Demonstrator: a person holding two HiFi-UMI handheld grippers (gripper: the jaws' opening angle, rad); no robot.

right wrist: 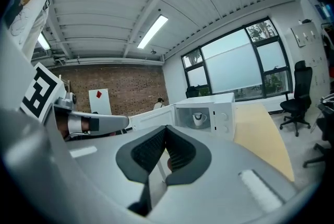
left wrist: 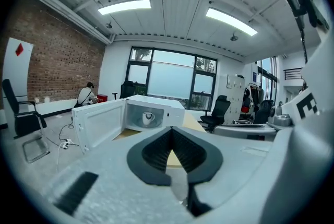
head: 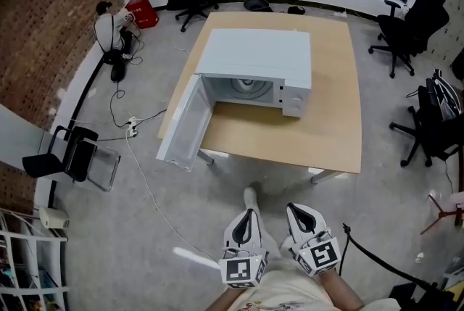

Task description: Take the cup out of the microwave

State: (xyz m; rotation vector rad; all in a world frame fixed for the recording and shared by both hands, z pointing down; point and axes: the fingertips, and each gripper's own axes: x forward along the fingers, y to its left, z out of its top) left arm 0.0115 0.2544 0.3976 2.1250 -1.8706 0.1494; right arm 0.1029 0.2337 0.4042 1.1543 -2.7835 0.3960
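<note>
Markings: black-and-white square markers on both gripper cubes. Red diamond on white board [left wrist: 16, 59] by brick wall. Microwave panel print too small to read.

Head view: microwave [head: 255, 56] on wooden table [head: 330, 132], door [head: 181, 127] swung fully open to left. Cup not distinguishable in the cavity here.

Gripper views: cup [left wrist: 148, 118] white, with handle, upright on turntable inside cavity.

Left gripper [head: 249, 214] and right gripper [head: 296, 210]: both clenched, nothing between jaws, side by side over floor, well apart from table.
</note>
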